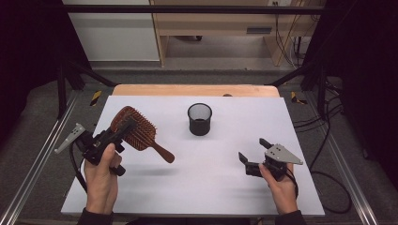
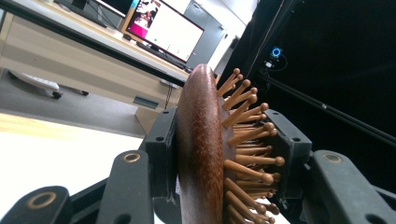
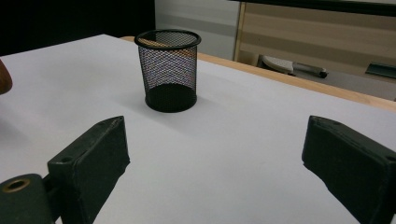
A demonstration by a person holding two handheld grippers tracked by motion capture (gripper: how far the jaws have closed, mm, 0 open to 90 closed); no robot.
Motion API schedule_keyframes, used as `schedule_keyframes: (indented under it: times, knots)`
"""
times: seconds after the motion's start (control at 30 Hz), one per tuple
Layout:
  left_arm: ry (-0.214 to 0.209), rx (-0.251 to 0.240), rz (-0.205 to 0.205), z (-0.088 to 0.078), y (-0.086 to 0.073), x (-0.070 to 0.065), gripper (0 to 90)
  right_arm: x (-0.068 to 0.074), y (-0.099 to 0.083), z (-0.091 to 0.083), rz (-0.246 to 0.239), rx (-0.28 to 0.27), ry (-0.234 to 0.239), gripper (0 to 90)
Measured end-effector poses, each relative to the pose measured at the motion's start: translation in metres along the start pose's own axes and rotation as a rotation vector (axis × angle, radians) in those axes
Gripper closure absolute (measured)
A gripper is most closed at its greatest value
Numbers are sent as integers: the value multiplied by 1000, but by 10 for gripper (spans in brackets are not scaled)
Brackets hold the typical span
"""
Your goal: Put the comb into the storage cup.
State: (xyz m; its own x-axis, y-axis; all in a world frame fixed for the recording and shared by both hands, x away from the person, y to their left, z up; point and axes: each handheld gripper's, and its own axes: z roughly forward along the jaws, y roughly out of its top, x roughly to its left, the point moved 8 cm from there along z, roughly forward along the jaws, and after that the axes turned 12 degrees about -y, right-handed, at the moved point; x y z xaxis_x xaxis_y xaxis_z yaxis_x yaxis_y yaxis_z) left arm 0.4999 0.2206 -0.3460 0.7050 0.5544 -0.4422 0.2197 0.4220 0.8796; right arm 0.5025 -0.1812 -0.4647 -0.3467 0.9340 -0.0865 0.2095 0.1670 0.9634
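Left gripper (image 1: 123,127) clamped tight on the head of a wooden hairbrush (image 1: 136,131); one jaw pressed on the smooth brown back, the other jaw in among the wooden pins; seen close up in the left gripper view, hairbrush (image 2: 205,154) standing on edge between the black jaws, round-tipped pins sticking out to the right. Held up off the white table (image 1: 220,178) at the left side, with a soft shadow on the top below; handle pointing down and toward the middle of the table; left hand (image 1: 101,176) wrapped around the gripper body, grey three-cornered plate poking out to the far left.

Right gripper (image 1: 254,151) with jaws spread wide apart and nothing between them; low over the table at the right side, held by the right hand (image 1: 280,185); bare white top showing between the two black jaws in the right gripper view.

Black mesh cup (image 1: 200,119) upright near the middle of the table, well apart from both grippers; same mesh cup (image 3: 168,70) straight ahead of the open right jaws, farther back; tip of the brush handle peeking in at the left edge there. Light wooden strip along the far edge of the table.
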Motion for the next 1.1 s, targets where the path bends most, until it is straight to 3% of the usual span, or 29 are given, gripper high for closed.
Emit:
schedule_keyframes:
  times: [0.2,0.33,0.4,0.57,0.63,0.77,0.9,1.0,1.1]
  knots:
    - [16,17,2,10,6,2,518,-1,1,-2,7,-8,-2,71]
    - [20,36,-20,21,8,5,517,2,0,-1,-4,-1,2,73]
    - [13,54,-12,26,10,3,517,3,-1,-1,-12,3,4,73]
    - [-8,79,-45,43,13,-2,517,4,0,0,-4,4,9,69]
    - [-5,98,-24,50,15,-4,518,5,0,1,-3,5,7,67]
    - [2,138,53,61,20,-8,517,6,1,1,0,3,10,66]
    - [5,149,69,70,24,-9,517,5,0,1,-14,9,0,65]
    - [17,163,121,80,24,-11,517,3,-1,0,-6,10,-4,63]
    - [16,173,148,87,24,-14,516,4,-1,-1,-4,13,-4,63]
